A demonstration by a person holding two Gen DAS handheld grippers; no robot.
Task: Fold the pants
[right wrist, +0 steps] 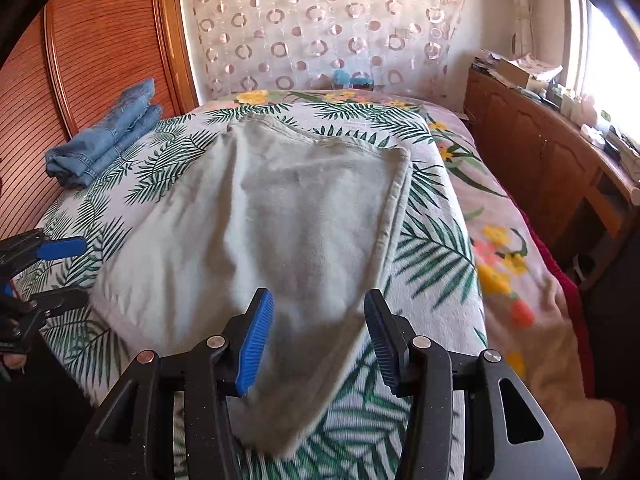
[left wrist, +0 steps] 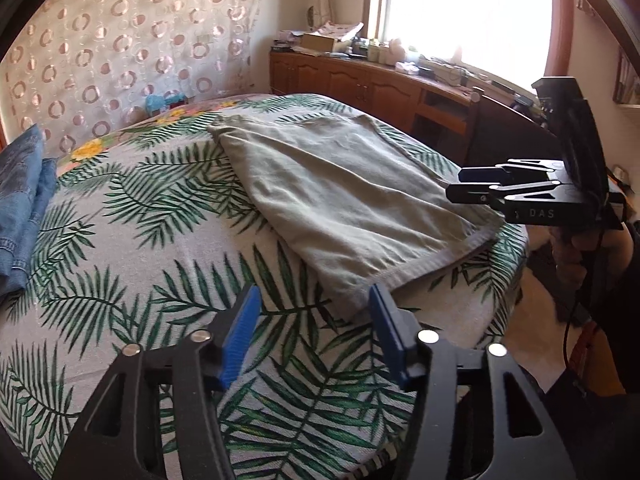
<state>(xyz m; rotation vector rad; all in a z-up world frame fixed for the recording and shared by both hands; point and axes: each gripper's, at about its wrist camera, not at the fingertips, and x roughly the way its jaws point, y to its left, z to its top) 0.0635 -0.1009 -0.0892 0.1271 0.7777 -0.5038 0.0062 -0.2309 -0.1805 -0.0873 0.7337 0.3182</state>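
We find the pale grey-green soft cotton pants (right wrist: 280, 216) lying folded on the palm-leaf printed bedspread (right wrist: 436, 240), a near corner between the right gripper (right wrist: 320, 336) pads, untouched. The left gripper (left wrist: 316, 336) stands released just short of the hem. We judge each should take a hem corner squarely, lift evenly, and lay edges flush. Folded blue denim jeans (right wrist: 104, 136) lie well apart.

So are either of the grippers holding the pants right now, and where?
Nothing is held. The left gripper is open at the near corner of the grey-green pants; the right gripper is open, straddling their near edge without pinching.
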